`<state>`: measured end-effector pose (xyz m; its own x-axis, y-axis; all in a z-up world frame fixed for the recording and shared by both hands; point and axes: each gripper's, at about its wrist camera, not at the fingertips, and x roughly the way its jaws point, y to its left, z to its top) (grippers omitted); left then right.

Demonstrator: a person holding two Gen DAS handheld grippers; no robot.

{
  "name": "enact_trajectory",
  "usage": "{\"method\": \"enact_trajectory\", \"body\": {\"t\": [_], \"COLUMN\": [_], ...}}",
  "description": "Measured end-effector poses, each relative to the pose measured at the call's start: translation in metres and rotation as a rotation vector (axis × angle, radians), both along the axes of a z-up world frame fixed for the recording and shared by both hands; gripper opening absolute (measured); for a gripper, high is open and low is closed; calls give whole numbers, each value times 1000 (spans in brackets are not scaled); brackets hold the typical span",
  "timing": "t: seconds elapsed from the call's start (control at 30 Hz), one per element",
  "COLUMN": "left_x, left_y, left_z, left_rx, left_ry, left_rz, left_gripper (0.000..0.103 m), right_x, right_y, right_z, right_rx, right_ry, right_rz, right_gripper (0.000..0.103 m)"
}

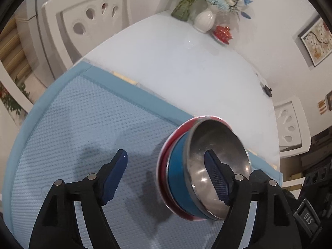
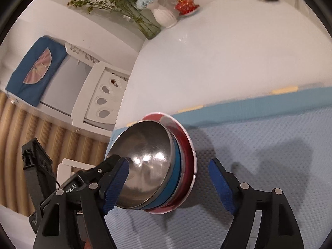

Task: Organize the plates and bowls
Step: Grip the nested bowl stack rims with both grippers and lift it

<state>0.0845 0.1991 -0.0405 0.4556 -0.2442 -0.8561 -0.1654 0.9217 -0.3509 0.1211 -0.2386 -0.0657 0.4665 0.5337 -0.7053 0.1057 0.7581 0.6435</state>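
Both tongs spread wide, nothing clamped. Left gripper (image 1: 166, 176): its right finger sits inside or in front of the steel bowl (image 1: 217, 166); cannot tell if touching. Right gripper (image 2: 170, 184): its left finger at the bowl's (image 2: 145, 161) rim, likewise unclear.

Steel bowl nested in a blue bowl (image 1: 178, 176) on a red plate (image 1: 164, 166); stack appears tipped, with the bowl mouth facing the cameras. Whether it rests on the blue mat (image 1: 83, 124) or hangs above it is unclear. White table (image 1: 186, 62) beyond; vase (image 1: 204, 20) and red dish (image 1: 223, 33) far.

Judgement: stacking step nearly finished, or stack just released. Next: settle stack flat, axis vertical.
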Motion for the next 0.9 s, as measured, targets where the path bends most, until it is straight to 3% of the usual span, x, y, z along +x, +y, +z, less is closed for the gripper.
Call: {"method": "enact_trajectory", "body": {"t": [0.13, 0.43, 0.9], "left_x": [4, 9, 17], "left_y": [1, -8, -15], "left_z": [-16, -34, -47], "left_rx": [-70, -102, -172], "left_ry": [33, 51, 47], "left_rz": [-11, -43, -67], "left_gripper": [75, 75, 73], "right_x": [4, 15, 19], "right_y": [0, 8, 6], "right_z": [-20, -58, -74], "right_rx": [74, 141, 184], "right_ry": [50, 133, 113], "right_rz": [6, 32, 46], "right_gripper": [77, 77, 77]}}
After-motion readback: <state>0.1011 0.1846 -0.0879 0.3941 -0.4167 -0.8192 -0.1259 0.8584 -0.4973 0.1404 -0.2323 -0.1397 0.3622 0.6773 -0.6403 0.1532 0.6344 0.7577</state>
